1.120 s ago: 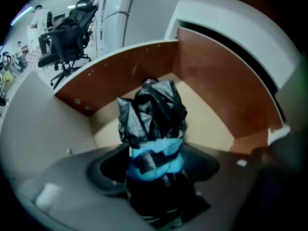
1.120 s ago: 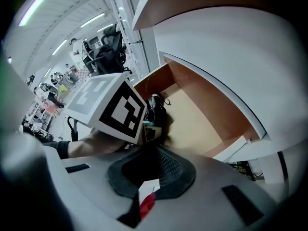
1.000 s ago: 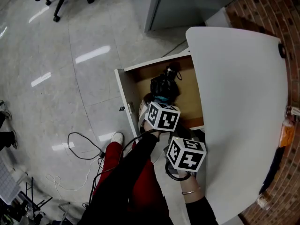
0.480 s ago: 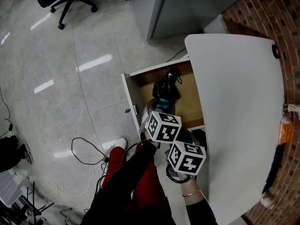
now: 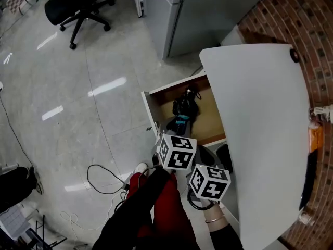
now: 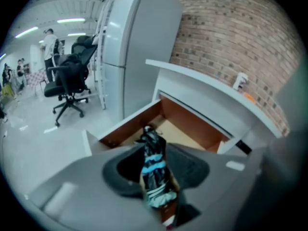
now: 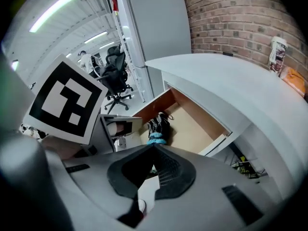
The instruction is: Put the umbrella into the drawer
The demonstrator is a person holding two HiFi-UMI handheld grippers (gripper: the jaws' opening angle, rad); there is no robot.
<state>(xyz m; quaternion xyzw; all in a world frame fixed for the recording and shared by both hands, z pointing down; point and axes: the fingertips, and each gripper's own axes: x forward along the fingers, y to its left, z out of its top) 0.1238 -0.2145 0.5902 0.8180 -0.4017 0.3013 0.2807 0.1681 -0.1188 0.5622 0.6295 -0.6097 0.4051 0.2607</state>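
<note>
A person stands at a white table (image 5: 260,129) set against a brick wall (image 5: 307,30), holding a two-jaw gripper in each hand. A wooden-bottomed drawer (image 5: 149,107) is pulled open from under the table's edge. The folded umbrella (image 5: 183,112), black with a light blue band, lies inside the drawer on its floor, near the front left corner, with its strap end pointing toward the back.

The left gripper (image 6: 155,153) hangs above the front of the drawer, angled down at it. Its jaws have just been closing and now stand partly apart. Nothing is pinched between them; the umbrella shows through the gap, released and lying below.

The right gripper (image 7: 154,148) hangs beside the left one, nearer the table and the person. Its jaw tips meet, clenched on nothing, and it also points down toward the drawer.

Below the grippers are the person's black sleeve and red trousers (image 5: 166,202). A grey cabinet (image 5: 203,9) stands behind the table, a black office chair (image 5: 78,4) sits on the shiny tiled floor, and a black cable (image 5: 104,178) loops on the floor near the person's white shoe.
</note>
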